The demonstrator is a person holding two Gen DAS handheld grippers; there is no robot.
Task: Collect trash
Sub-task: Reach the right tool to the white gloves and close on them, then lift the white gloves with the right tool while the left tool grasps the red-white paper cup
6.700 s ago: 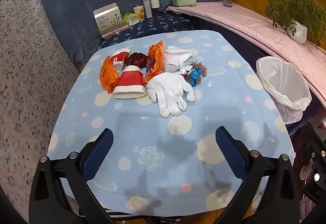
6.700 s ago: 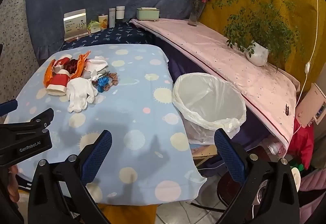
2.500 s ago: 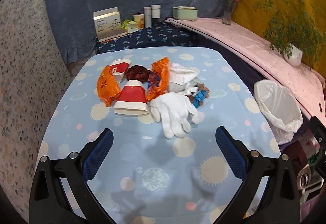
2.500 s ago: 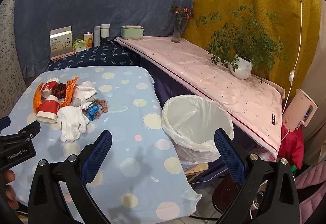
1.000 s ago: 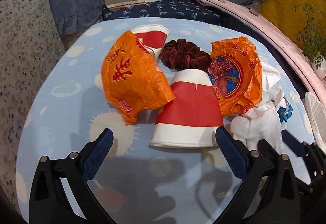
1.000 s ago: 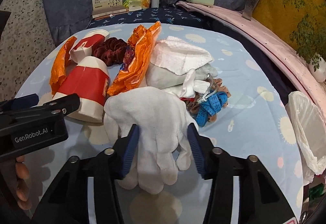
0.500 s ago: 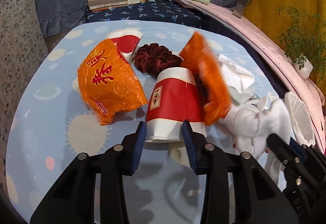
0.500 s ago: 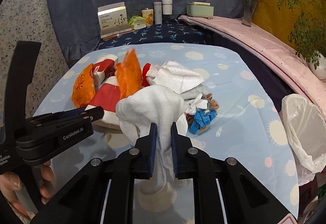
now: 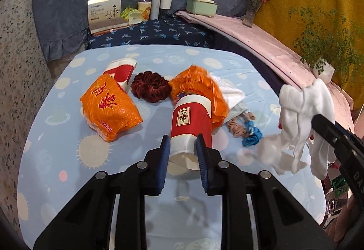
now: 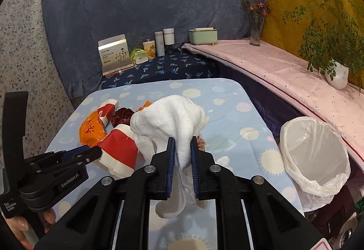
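Observation:
My left gripper (image 9: 183, 143) is shut on the wide rim of a red and white paper cup (image 9: 191, 120), squashing it and holding it above the table. My right gripper (image 10: 182, 147) is shut on a white glove (image 10: 169, 118), lifted off the table; the glove hangs at the right in the left wrist view (image 9: 304, 122). An orange snack bag (image 9: 109, 106), a second paper cup (image 9: 120, 70), a dark red scrunchie (image 9: 150, 87), another orange wrapper (image 9: 200, 83), white tissue (image 9: 229, 90) and blue and brown scraps (image 9: 244, 129) lie on the blue tablecloth (image 9: 56, 154).
A bin with a white liner (image 10: 314, 156) stands off the table's right edge. A dark blue shelf behind holds a box (image 10: 115, 54), small bottles (image 10: 163, 41) and a green case (image 10: 202, 36). A pink ledge carries a vase (image 10: 256, 29) and a potted plant (image 10: 336, 70).
My left gripper closed further on the red cup and raised it. My right gripper lifted the glove higher and moved it right, toward the bin. The orange wrapper settled behind the cup.

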